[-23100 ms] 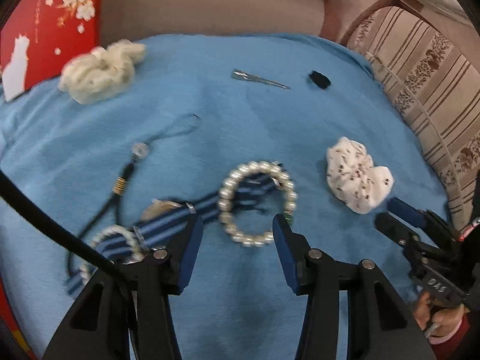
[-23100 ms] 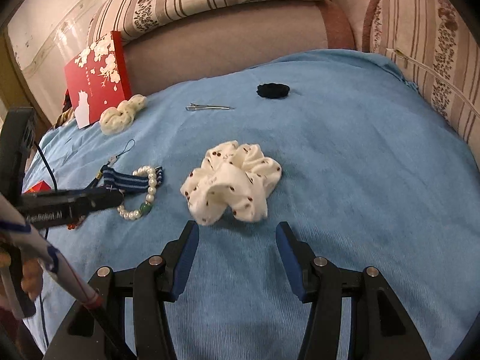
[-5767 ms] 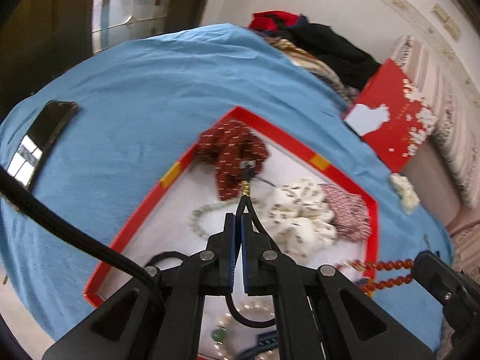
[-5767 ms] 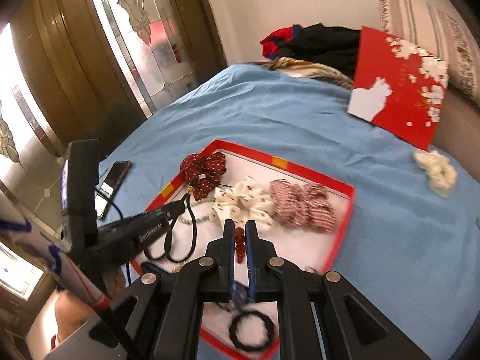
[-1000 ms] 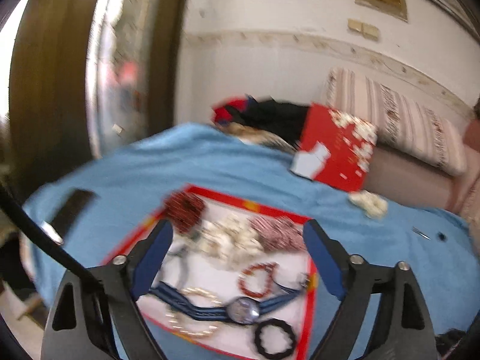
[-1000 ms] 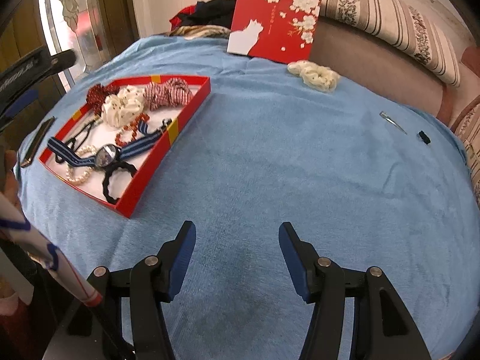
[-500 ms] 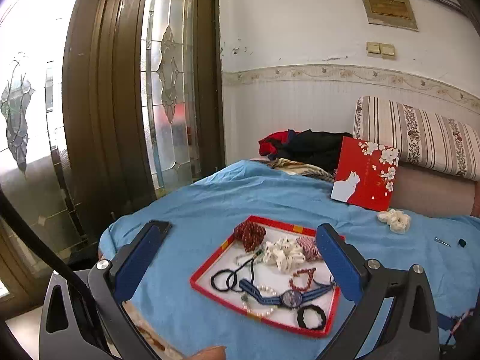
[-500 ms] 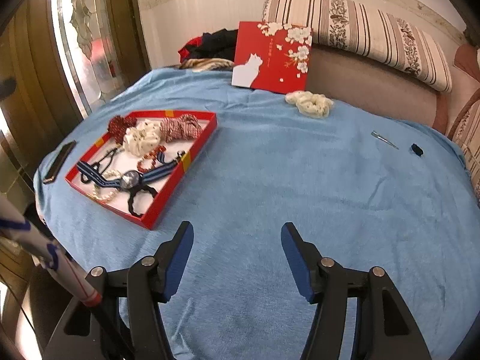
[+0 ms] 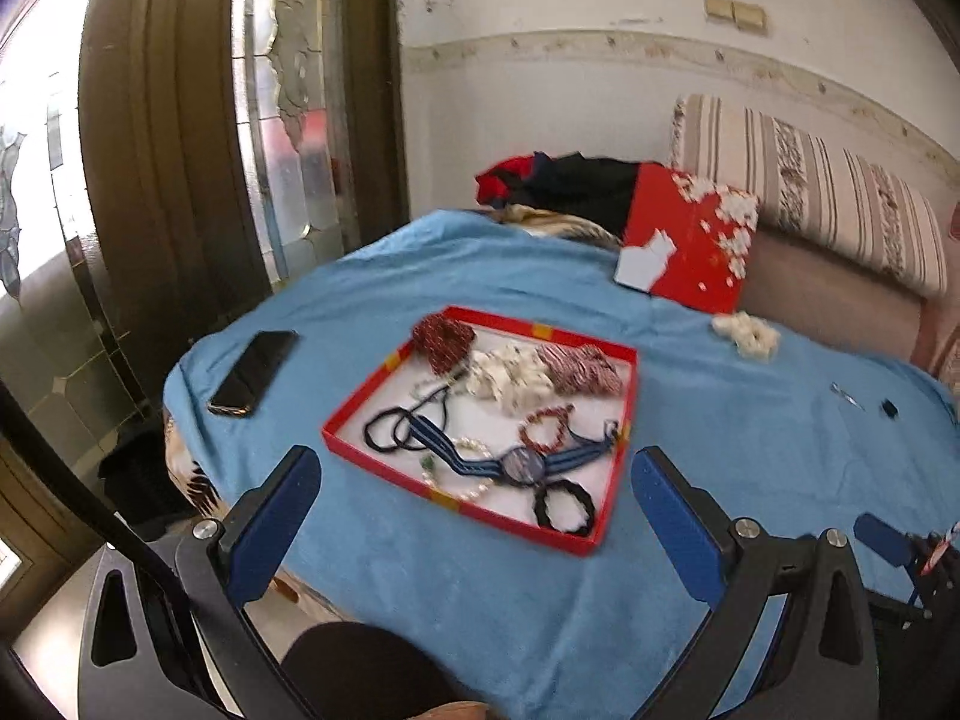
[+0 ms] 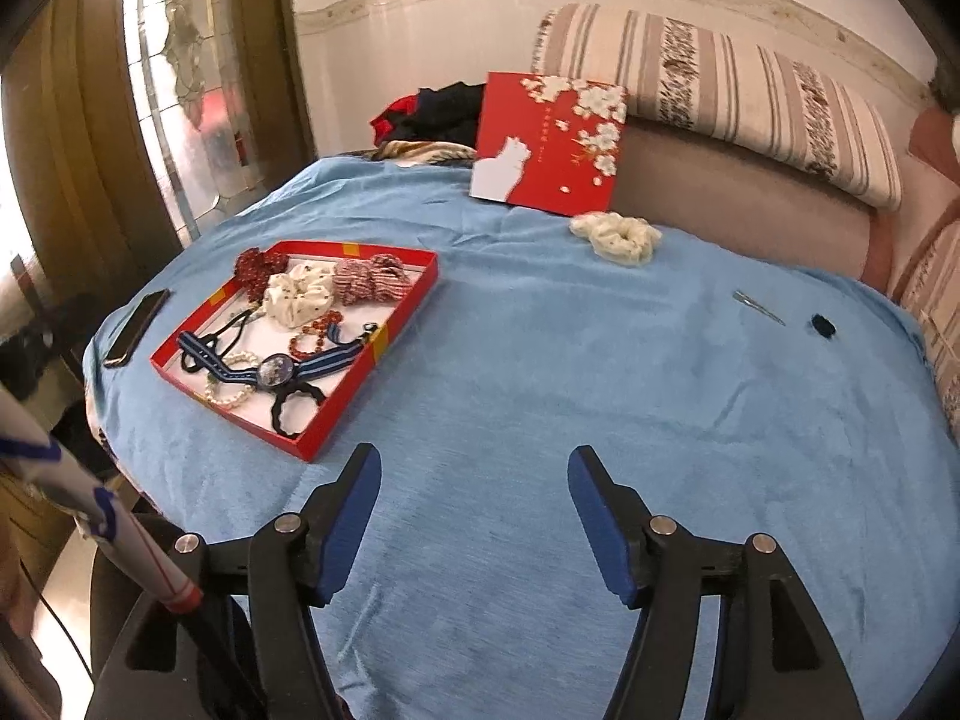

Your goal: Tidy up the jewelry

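Near the desk's far edge: cream scrunchie (image 10: 616, 235), soft, light; pinch its ruffle. Your left gripper (image 9: 474, 507) spread; right gripper (image 10: 474, 516) opening, empty.

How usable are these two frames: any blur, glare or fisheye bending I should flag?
Left wrist view: slight motion blur softens the red tray and its jewelry; window is blown out. Right wrist view: sharper, tray contents readable, glare on the glass door. Both bend strongly toward the edges.

Black phone (image 9: 253, 372) on blue cloth (image 9: 480, 588); striped cushion (image 10: 720, 96) behind.
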### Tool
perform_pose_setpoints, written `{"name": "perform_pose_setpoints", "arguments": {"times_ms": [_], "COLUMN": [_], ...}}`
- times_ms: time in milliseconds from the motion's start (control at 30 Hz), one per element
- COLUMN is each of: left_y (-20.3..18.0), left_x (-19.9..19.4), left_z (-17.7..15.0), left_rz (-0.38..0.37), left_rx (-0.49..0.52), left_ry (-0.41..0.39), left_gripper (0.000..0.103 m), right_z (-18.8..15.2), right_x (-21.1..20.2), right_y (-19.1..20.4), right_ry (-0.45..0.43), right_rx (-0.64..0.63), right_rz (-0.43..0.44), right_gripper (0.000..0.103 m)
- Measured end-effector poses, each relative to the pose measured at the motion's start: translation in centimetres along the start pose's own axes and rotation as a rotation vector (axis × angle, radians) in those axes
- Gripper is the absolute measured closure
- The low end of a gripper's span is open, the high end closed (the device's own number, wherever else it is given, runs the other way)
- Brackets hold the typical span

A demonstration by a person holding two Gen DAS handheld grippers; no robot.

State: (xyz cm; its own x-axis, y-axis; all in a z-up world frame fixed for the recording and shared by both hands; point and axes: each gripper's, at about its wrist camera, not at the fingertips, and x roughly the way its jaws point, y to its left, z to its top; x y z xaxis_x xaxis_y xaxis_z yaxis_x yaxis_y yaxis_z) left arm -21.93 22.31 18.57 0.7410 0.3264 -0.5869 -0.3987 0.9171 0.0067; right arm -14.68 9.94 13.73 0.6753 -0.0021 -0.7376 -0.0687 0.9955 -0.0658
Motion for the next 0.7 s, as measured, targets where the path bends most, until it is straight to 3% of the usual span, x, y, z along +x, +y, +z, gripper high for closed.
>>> {"name": "perform_pose_setpoints", "arguments": {"times_ms": [233, 700], "left_y": [-1.7, -1.0], "left_x": [0.9, 3.5], "left_z": [-1.0, -1.4], "left_rz": [-0.022, -0.035], "left_rx": [0.056, 0.04], "left_ry": [0.048, 0.122], "left_gripper": [0.0, 0.0], "right_z": [0.2, 1.4], "right_x": [0.6, 2.5], "right_y": [-0.3, 1.2], "right_ry": [0.02, 0.067], "right_rx": [0.019, 0.013], "right_rz": [-0.005, -0.009], "right_gripper": [0.033, 0.033]}}
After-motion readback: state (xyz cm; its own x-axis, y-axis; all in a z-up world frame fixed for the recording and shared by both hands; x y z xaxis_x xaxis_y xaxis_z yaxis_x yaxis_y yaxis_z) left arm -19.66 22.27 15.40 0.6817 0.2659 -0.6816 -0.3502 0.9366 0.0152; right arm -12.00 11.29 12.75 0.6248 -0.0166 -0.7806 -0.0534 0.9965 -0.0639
